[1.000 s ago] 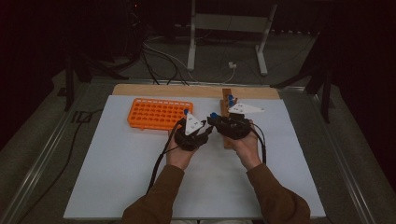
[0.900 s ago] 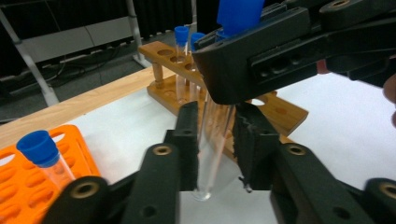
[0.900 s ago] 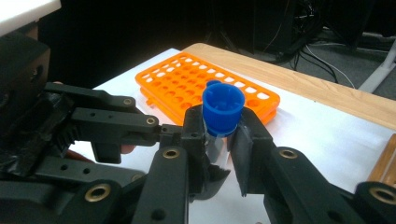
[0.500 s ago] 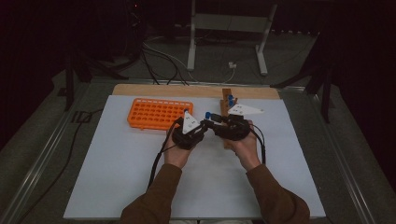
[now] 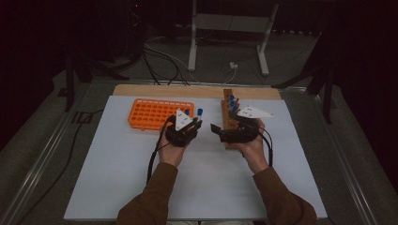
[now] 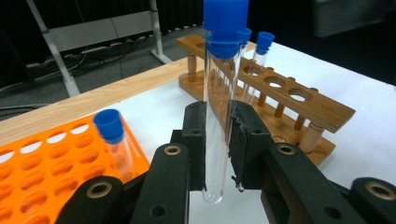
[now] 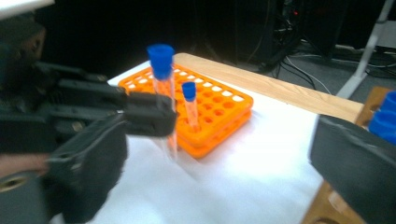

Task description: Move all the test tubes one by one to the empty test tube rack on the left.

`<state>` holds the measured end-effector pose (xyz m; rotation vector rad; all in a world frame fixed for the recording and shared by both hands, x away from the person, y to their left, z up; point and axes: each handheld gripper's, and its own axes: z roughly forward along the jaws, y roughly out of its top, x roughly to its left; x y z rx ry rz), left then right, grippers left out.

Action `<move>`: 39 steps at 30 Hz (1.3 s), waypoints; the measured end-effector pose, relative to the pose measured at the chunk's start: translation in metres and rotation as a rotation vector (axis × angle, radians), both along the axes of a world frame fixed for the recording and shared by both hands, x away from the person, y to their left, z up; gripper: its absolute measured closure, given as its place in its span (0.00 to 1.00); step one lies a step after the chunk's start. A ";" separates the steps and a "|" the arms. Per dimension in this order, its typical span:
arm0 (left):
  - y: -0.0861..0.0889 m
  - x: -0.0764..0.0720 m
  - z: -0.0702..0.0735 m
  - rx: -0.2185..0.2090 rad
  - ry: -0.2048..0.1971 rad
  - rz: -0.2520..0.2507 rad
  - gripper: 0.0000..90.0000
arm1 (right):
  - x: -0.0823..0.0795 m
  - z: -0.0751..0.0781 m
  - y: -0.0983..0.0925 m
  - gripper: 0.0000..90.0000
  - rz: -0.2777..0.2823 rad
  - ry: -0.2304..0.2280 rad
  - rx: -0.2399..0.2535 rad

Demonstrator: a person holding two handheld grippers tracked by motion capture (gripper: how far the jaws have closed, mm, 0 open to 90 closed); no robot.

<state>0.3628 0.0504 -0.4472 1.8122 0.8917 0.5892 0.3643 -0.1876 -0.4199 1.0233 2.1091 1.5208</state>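
A clear test tube with a blue cap (image 6: 218, 107) stands upright between the pads of my left gripper (image 6: 219, 154), which is shut on its lower half. In the high view the left gripper (image 5: 195, 123) holds the tube (image 5: 200, 113) just right of the orange rack (image 5: 155, 114). My right gripper (image 5: 217, 131) faces it from the right, in front of the wooden rack (image 5: 229, 121). Its jaws have just been opening and stand wide in the right gripper view (image 7: 219, 177), with nothing between them. The held tube (image 7: 162, 70) is just beyond its left jaw.
One blue-capped tube (image 7: 189, 95) stands in the orange rack (image 7: 224, 109). The wooden rack (image 6: 299, 100) holds blue-capped tubes (image 6: 264, 42) at its far end, with open holes nearer. White board (image 5: 117, 178) lies in front of the hands. A wooden strip (image 5: 164, 90) runs behind the board.
My right gripper's jaws have spread apart and let go of the tube. The left gripper keeps the tube. Both hands have stayed about where they were.
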 end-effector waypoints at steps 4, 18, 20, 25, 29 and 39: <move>0.007 0.003 0.001 -0.003 -0.004 0.022 0.87 | -0.004 -0.006 -0.009 0.00 -0.009 0.007 -0.001; 0.034 0.017 0.003 -0.052 -0.003 0.122 0.87 | -0.026 -0.030 -0.035 0.00 -0.049 -0.005 -0.053; 0.038 0.020 0.003 -0.054 -0.002 0.137 0.87 | -0.029 -0.029 -0.036 0.00 -0.052 -0.022 -0.063; 0.044 0.028 -0.001 -0.045 0.002 0.170 0.87 | -0.040 -0.033 -0.046 0.00 -0.058 -0.037 -0.087; 0.044 0.035 -0.006 -0.039 0.009 0.192 0.87 | -0.043 -0.032 -0.057 0.00 -0.079 -0.034 -0.059; 0.044 0.050 -0.022 -0.066 0.051 0.242 0.87 | -0.044 -0.034 -0.058 0.00 -0.087 -0.028 -0.019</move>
